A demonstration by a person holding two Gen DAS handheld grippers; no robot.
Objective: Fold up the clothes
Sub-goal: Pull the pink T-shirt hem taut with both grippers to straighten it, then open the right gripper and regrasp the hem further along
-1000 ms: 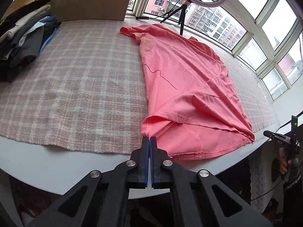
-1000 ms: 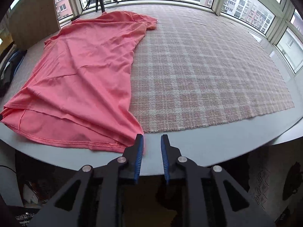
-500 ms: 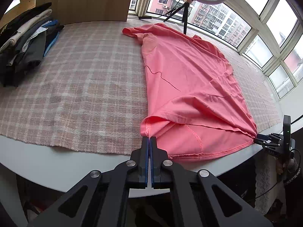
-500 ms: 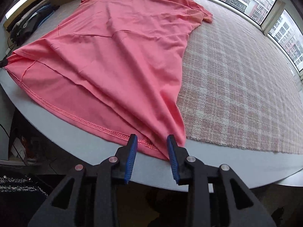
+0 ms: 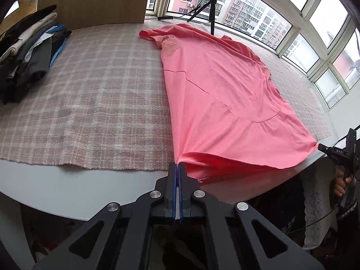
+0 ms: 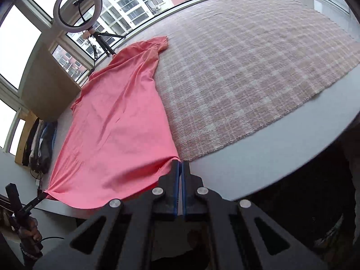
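Now both grippers pinch the hem of a pink T-shirt (image 5: 220,94) at the near edge of the white table (image 5: 78,186): the left gripper (image 5: 178,168) has its jaws closed on one hem corner, the right gripper (image 6: 180,168) has its jaws closed on the other, and the hem lifts taut between them. Beyond, the shirt lies spread lengthwise across a plaid cloth (image 5: 90,103), collar toward the windows. A pile of folded clothes (image 5: 27,56) sits at the table's far left corner, and a ring light (image 6: 75,9) stands on its tripod at the far edge
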